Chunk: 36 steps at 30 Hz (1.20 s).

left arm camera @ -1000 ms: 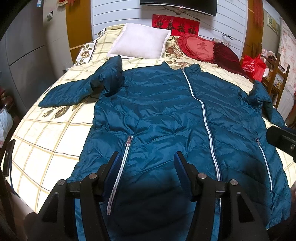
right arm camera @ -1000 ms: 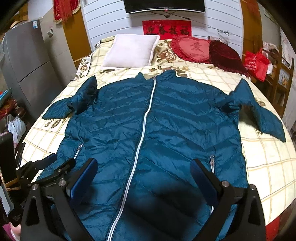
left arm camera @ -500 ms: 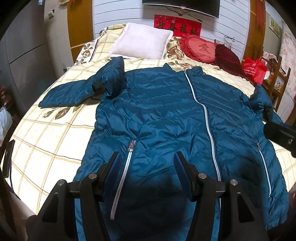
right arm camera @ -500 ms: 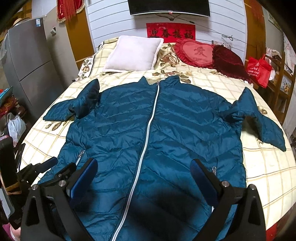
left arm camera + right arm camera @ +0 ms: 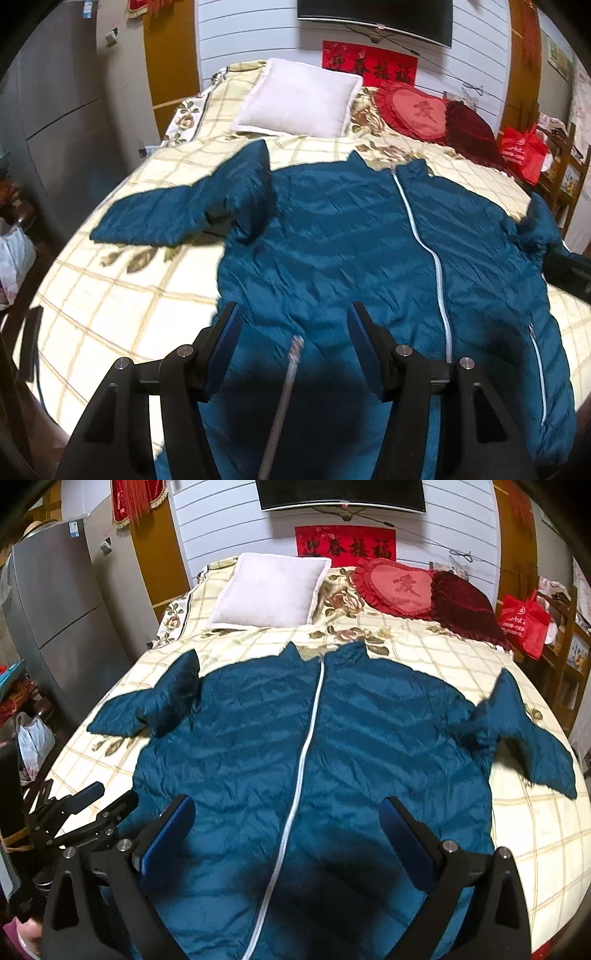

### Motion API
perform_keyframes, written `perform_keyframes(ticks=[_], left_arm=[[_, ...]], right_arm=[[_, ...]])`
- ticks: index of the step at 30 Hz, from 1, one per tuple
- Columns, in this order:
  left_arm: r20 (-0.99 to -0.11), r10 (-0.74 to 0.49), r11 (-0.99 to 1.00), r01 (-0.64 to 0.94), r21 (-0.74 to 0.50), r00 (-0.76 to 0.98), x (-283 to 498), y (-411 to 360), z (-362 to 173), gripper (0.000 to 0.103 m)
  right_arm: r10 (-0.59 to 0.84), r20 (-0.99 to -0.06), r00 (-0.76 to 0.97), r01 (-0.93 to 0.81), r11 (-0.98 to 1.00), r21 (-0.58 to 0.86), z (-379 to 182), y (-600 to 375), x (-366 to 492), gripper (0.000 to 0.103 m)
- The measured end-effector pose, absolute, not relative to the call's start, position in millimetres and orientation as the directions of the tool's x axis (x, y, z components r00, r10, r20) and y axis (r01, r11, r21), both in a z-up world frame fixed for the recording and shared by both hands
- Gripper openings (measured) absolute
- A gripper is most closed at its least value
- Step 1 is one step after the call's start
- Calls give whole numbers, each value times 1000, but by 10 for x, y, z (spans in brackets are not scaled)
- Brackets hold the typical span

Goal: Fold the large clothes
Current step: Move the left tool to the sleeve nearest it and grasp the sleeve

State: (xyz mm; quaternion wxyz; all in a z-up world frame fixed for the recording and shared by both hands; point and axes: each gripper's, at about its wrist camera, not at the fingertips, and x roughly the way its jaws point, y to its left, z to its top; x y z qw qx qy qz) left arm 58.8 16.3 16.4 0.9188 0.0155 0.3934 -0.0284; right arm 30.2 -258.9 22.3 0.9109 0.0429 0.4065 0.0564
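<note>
A teal quilted jacket [image 5: 347,236] with a white centre zip lies front-up and spread on the bed; it also shows in the right wrist view [image 5: 303,746]. Its left sleeve [image 5: 177,214] is bent back on itself; its right sleeve [image 5: 524,734] sticks out, also bent. My left gripper [image 5: 293,317] is open and empty above the jacket's lower left part, over a pocket zip [image 5: 291,369]. My right gripper [image 5: 288,812] is wide open and empty above the hem, astride the centre zip. The left gripper [image 5: 99,801] also shows at the right wrist view's left edge.
The bed [image 5: 480,657] has a cream checked floral cover. A white pillow [image 5: 269,590] and red cushions [image 5: 402,587] lie at its head. A grey fridge [image 5: 48,609] stands left, a wooden shelf with a red bag [image 5: 524,624] right. A white plastic bag [image 5: 14,258] sits left.
Both grippers have pulled back toward the foot of the bed and risen; the jacket looks smaller and more of the bed head shows. The jacket has not moved. Both stay open.
</note>
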Motion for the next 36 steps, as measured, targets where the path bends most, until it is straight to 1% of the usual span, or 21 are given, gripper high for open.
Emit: perform_keyframes(ticks=[6, 9, 13, 18, 23, 25, 29, 34, 36], left_arm=[[-703, 17, 999, 15, 38, 711, 906, 371, 308, 48], [-690, 53, 998, -27, 48, 722, 1067, 541, 364, 48], [-681, 86, 996, -72, 49, 727, 1245, 741, 394, 48], [-704, 86, 995, -98, 23, 705, 1471, 952, 291, 48], [-734, 111, 991, -129, 32, 670, 1677, 1180, 53, 48], [-743, 117, 989, -145, 27, 659, 1744, 1292, -14, 48], [-758, 148, 976, -216, 10, 635, 1884, 1628, -146, 48], [-759, 199, 963, -265, 36, 620, 2016, 1887, -250, 48], [-777, 207, 960, -276, 44, 595, 2096, 2003, -337, 48]], right_arm=[[152, -729, 668, -84, 988, 129, 463, -2564, 745, 102], [176, -709, 683, -104, 984, 144, 581, -2520, 1015, 102], [175, -696, 696, -104, 984, 143, 594, -2456, 1383, 102], [173, -720, 672, -100, 985, 143, 348, -2338, 1806, 102], [237, -738, 632, -129, 971, 202, 15, -2235, 1974, 102], [249, -751, 612, -155, 968, 195, -114, -2144, 2024, 102], [248, -757, 605, -192, 968, 163, -242, -1994, 2094, 102], [260, -759, 597, -192, 965, 179, -348, -1946, 2178, 102], [264, -765, 588, -185, 964, 191, -406, -1964, 2195, 102]])
